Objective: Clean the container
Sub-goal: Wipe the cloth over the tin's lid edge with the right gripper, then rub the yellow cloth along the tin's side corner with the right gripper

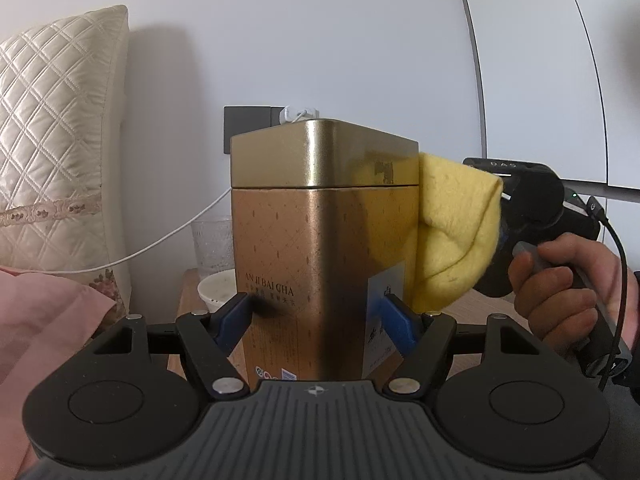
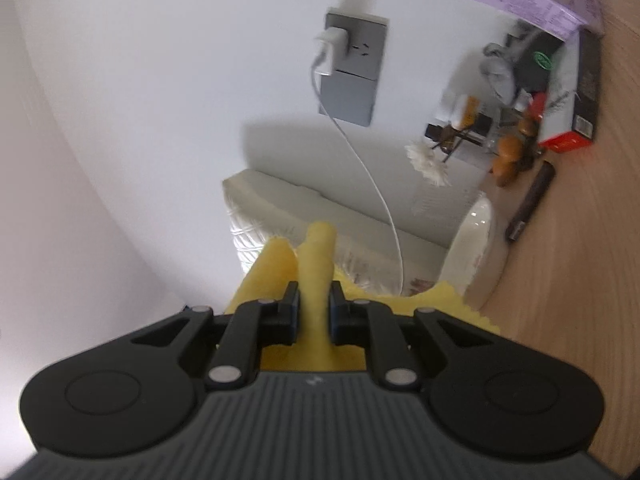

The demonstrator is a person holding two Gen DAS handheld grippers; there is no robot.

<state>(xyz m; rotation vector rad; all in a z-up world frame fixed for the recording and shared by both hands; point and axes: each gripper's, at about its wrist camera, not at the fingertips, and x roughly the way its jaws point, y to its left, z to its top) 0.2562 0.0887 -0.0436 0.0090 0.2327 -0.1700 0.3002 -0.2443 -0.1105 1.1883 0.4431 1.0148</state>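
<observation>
My left claw [image 1: 316, 320] is clenched on the lower sides of the gold tin [image 1: 320, 240], holding it upright just above the bedside table [image 1: 188, 292]. My right claw [image 2: 314, 312] is pinched tight on a fold of yellow cloth [image 1: 452, 232], which presses against the tin's right wall below the lid. The tin looks stiff, light and slick, so I'd keep hold low on opposite flat faces. The cloth is soft and gives easily.

Gold diamond-patterned tin [image 1: 320, 248], yellow cloth [image 1: 456, 232]
</observation>
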